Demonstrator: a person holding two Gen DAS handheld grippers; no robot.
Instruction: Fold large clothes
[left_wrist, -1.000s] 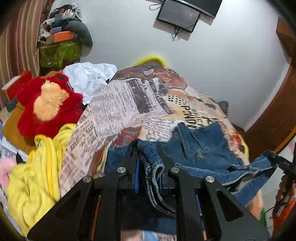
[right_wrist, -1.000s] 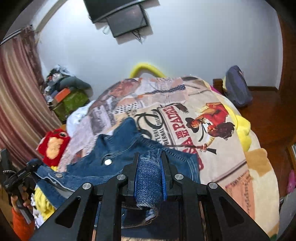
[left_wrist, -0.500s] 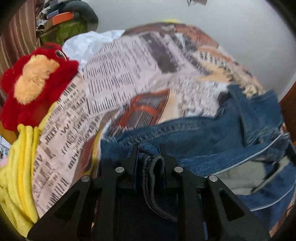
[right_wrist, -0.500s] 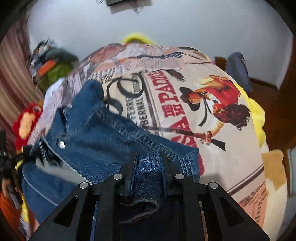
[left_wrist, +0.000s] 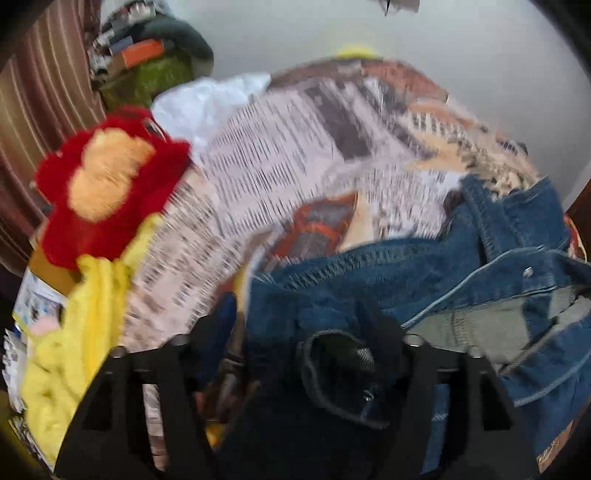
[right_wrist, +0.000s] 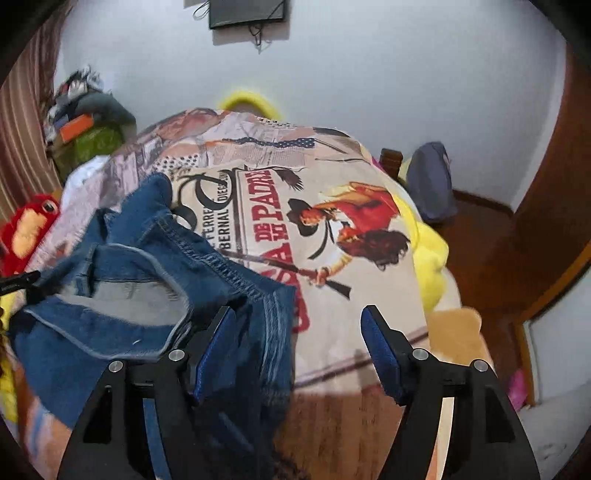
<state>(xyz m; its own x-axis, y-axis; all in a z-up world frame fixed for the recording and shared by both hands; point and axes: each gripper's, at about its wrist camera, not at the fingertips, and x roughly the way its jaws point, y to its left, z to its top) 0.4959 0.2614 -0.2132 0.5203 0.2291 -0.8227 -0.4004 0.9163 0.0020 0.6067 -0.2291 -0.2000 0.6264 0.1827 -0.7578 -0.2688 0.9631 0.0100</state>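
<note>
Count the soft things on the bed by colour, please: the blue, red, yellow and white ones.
Blue: 1, the denim jacket
Red: 1, the plush toy
Yellow: 1, the fleece
White: 1, the cloth
Total: 4

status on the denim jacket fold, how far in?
Early. Done: the denim jacket is laid on the printed blanket, one side turned over, grey lining up. In hand: nothing; the left gripper and right gripper have just been opening, pads clear of denim. Left: remaining folds; it's still bunched.
</note>
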